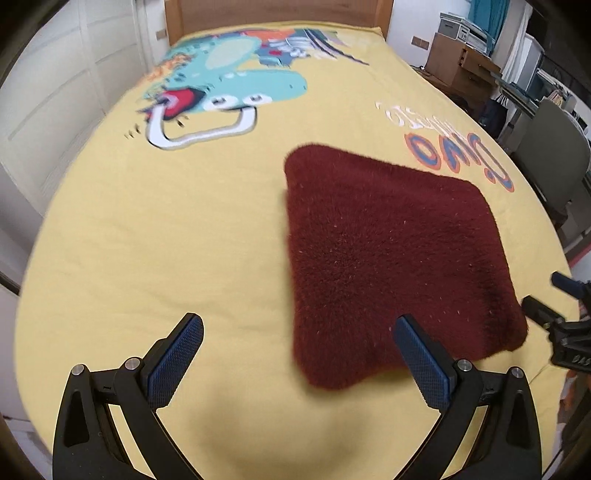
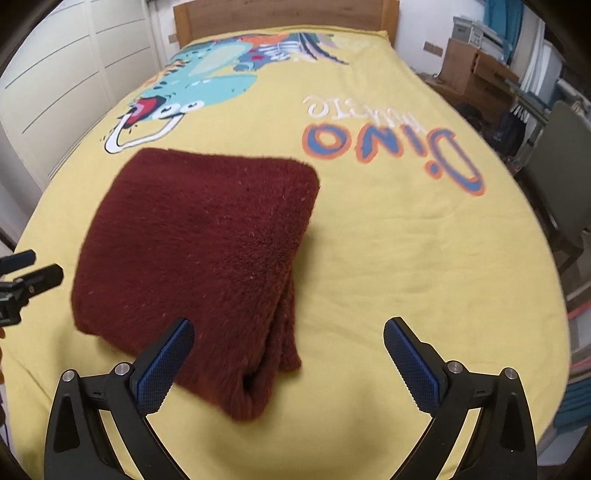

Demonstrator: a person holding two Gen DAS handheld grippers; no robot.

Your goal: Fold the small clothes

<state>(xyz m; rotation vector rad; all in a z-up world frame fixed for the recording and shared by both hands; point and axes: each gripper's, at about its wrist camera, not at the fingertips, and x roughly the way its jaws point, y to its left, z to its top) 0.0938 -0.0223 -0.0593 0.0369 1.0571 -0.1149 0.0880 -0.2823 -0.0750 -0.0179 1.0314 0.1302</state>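
Looking done-ish here: fuzzy maroon garment (image 2: pixel 195 258) lies folded into thick square on yellow dino bedspread (image 2: pixel 388 258), layered edges stacked at its right side. Left gripper (image 1: pixel 299 354) spread wide, nothing held, just short of garment's near-left corner. Right gripper (image 2: pixel 288 354) spread wide too, empty, over near-right corner. Stack best left undragged; loose layers squared only if needed.

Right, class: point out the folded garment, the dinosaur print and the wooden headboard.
Folded dark red fuzzy garment (image 2: pixel 192 251), right wrist view: middle of its top layer.
Dinosaur print (image 1: pixel 236 79), left wrist view: the teal body.
Wooden headboard (image 2: pixel 284 14), right wrist view: centre of the panel.
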